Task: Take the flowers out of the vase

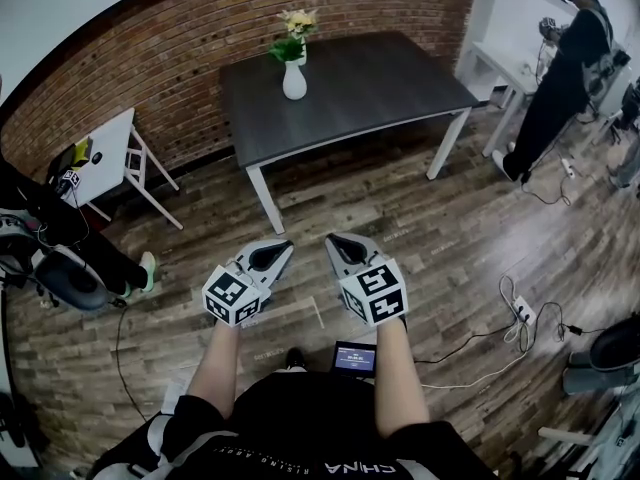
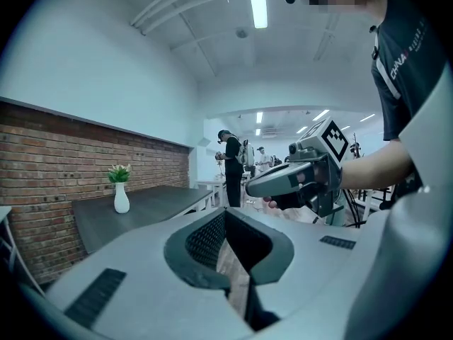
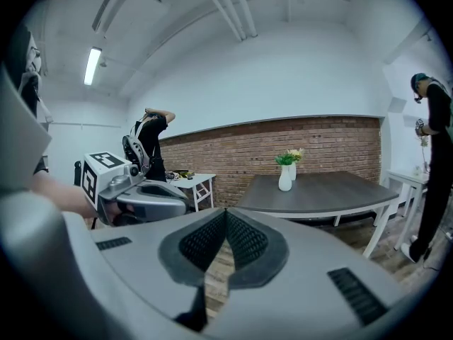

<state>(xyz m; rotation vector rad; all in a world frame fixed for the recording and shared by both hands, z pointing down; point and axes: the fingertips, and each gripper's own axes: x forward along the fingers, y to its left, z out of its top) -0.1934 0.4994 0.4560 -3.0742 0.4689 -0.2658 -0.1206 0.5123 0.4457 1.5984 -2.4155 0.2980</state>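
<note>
A lab with brick wall point(image 1: 160, 68) and floor cables point(image 1: 519, 318).

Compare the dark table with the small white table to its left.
The dark table is large, the white table much smaller. The dark table bears the vase of flowers; the white table bears only small clutter. Both stand by the brick wall.

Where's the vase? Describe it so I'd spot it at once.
Find the brick wall, then the dark table that stands in front of it. Near the table's wall-side edge stands the vase. It is white and narrow-necked, holds green and pale yellow flowers, and looks bright against the dark tabletop.
</note>
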